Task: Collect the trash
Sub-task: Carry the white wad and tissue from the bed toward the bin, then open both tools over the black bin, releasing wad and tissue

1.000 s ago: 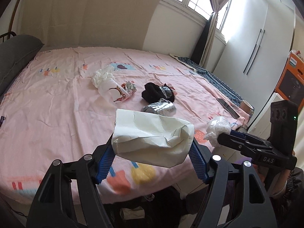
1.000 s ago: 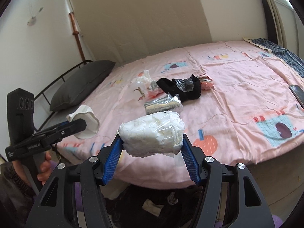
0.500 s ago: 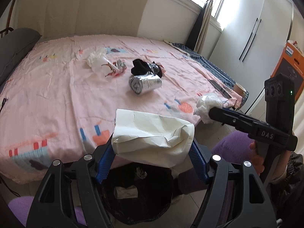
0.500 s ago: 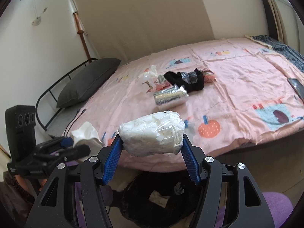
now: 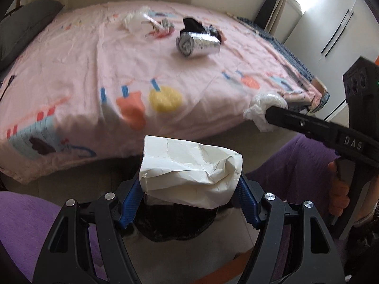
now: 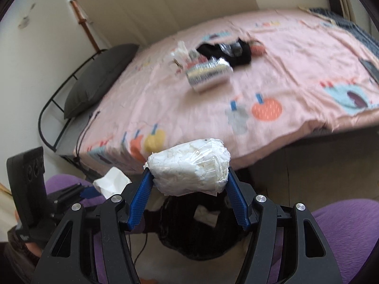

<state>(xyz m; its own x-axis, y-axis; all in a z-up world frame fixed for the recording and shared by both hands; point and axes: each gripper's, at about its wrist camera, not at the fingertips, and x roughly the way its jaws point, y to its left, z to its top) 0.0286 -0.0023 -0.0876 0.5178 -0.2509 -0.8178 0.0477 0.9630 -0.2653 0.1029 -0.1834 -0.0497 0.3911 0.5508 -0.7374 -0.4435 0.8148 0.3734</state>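
My left gripper (image 5: 189, 189) is shut on a crumpled cream paper bag (image 5: 191, 172), held over a black trash bag (image 5: 175, 222) on the floor. In my right gripper (image 6: 188, 184), a white wad wrapped in clear plastic (image 6: 189, 165) is clamped above the same black trash bag (image 6: 199, 234), which holds a pale scrap. More trash lies on the pink bed: a silver foil packet (image 5: 197, 43), a black cloth (image 5: 191, 24), a white plastic bag (image 5: 136, 20). Each gripper shows in the other's view: the right one (image 5: 267, 111), the left one (image 6: 99, 189).
The pink bed sheet (image 5: 94, 71) hangs over the bed's near edge just beyond the trash bag. A grey pillow (image 6: 99, 73) and metal bed frame (image 6: 47, 108) are at the left. A white wardrobe (image 5: 331, 23) stands at the right. Purple-clad knees (image 6: 343, 232) flank the bag.
Both grippers have tipped downward and sunk from over the bed to above the black trash bag, which has come into view beneath them. Both loads stay clamped.
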